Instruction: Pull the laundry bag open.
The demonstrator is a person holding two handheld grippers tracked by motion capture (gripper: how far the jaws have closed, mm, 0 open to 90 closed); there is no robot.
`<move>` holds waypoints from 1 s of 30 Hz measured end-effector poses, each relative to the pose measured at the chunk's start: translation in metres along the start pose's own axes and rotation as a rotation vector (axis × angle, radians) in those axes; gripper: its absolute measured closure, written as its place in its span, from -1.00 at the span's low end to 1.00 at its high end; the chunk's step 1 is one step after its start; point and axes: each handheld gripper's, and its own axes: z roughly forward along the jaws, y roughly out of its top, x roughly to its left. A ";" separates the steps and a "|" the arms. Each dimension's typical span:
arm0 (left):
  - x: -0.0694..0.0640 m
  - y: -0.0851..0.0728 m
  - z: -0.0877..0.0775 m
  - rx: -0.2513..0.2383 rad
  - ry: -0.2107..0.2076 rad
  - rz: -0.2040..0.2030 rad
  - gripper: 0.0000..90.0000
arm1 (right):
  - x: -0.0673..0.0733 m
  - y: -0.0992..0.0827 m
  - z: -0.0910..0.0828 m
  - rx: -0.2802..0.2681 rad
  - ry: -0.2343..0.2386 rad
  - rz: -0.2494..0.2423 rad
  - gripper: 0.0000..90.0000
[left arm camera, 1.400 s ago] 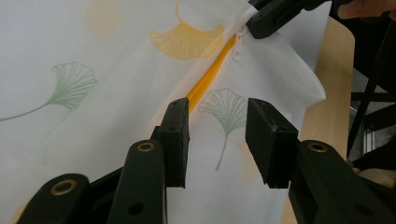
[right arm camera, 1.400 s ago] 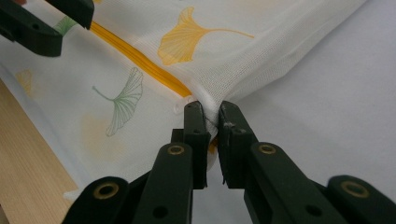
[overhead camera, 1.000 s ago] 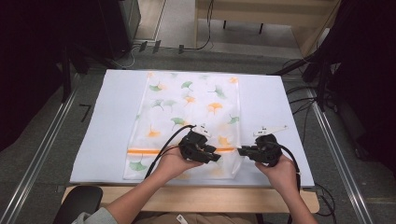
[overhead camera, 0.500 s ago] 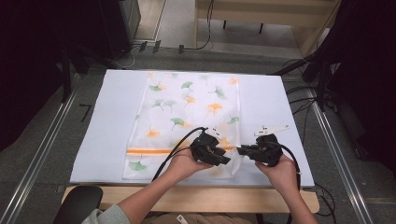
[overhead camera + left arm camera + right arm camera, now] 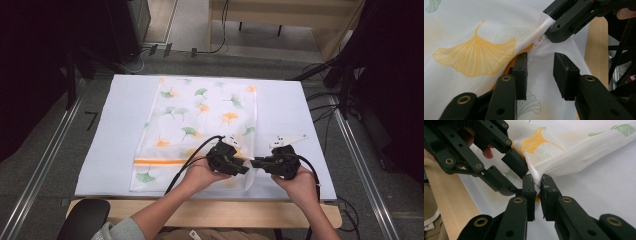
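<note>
A white mesh cloth [image 5: 200,115] printed with green and orange ginkgo leaves lies flat on the pale mat, one orange stripe near its front end. My right gripper [image 5: 257,163] is shut on the cloth's front right corner, which bunches between its jaws [image 5: 537,185]. My left gripper [image 5: 244,169] sits right beside it, tips nearly touching. In the left gripper view its jaws [image 5: 539,72] stand open over the cloth [image 5: 474,37] just below the pinched corner, with the right gripper [image 5: 559,25] ahead. The right gripper view shows the open left gripper [image 5: 507,170] at the cloth [image 5: 574,147].
The pale mat [image 5: 115,130] covers the tabletop, with a wooden front edge [image 5: 225,212] by the person's forearms. A black chair part [image 5: 82,225] is at lower left. Cables [image 5: 325,105] and metal rails [image 5: 45,155] run beside the table.
The left gripper has shifted right along the cloth's front end until it meets the right gripper at the corner. The right gripper has stayed in place.
</note>
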 end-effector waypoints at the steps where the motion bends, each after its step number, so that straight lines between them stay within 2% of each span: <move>1: 0.000 0.000 0.000 0.004 0.000 0.002 0.49 | 0.000 0.000 0.000 0.003 0.000 -0.002 0.89; 20: 0.003 0.003 0.003 0.000 0.001 -0.041 0.85 | 0.002 0.000 0.003 0.020 0.002 -0.014 0.89; 23: 0.003 0.003 0.003 -0.005 -0.010 -0.044 0.97 | 0.002 0.000 0.003 0.019 0.004 -0.015 0.89; 30: 0.004 0.003 0.000 -0.009 -0.020 -0.057 1.00 | 0.002 0.000 0.002 0.012 0.004 -0.018 0.89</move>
